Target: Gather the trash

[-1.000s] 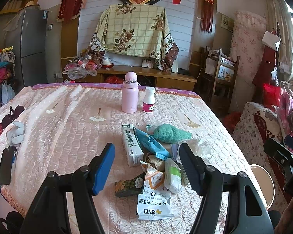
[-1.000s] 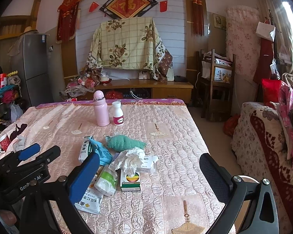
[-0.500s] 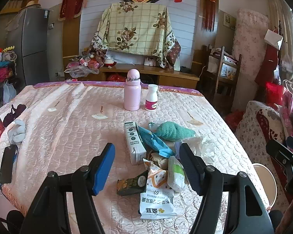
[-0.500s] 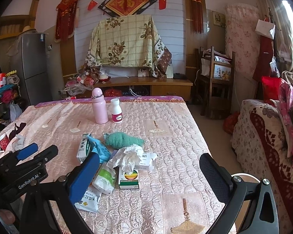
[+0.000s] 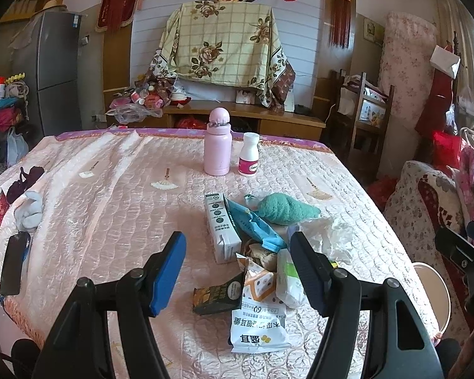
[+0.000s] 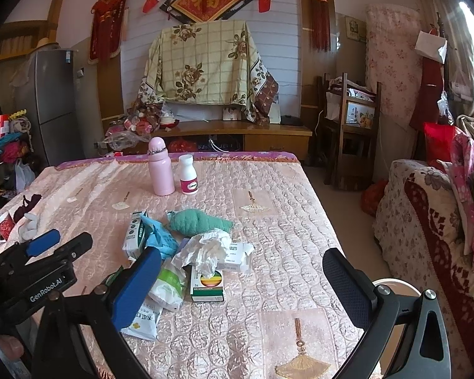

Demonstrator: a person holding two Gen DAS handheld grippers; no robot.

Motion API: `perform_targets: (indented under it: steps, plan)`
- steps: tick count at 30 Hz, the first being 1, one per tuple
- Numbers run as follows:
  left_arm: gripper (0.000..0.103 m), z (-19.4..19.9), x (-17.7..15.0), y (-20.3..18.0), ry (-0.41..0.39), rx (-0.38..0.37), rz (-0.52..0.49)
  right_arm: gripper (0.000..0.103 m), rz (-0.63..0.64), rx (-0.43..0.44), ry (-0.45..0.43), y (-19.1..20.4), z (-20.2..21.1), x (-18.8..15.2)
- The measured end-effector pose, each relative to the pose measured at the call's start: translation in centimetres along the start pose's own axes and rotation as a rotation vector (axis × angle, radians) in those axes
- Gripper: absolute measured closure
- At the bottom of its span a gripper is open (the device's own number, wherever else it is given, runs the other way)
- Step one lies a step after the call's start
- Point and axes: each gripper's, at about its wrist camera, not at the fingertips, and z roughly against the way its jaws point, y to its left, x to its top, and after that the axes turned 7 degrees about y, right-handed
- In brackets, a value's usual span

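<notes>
Covering the table (image 6: 287, 221), a pink quilted cloth carries the trash near its front edge: a white pouch (image 5: 258, 325), a long white carton (image 5: 219, 230), crumpled tissue (image 6: 207, 248), a blue wrapper (image 5: 252, 224), a small green-and-white box (image 6: 207, 284). Left tool (image 5: 238, 268) and right tool (image 6: 241, 287) both hover above it, jaws spread, holding nothing.

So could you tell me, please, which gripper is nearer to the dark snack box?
Left. The left gripper hangs open just above the dark snack box, which lies between its fingers; the right gripper is further right, over the green-and-white box.
</notes>
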Motion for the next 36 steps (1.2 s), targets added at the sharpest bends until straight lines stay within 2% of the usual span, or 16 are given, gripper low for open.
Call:
perform_targets:
  steps: [36]
  plan:
    - [0.034,-1.0,-0.8,1.1,0.042,0.031,-0.007,0.0,0.022,-0.001,0.054,-0.7,-1.0,-0.5]
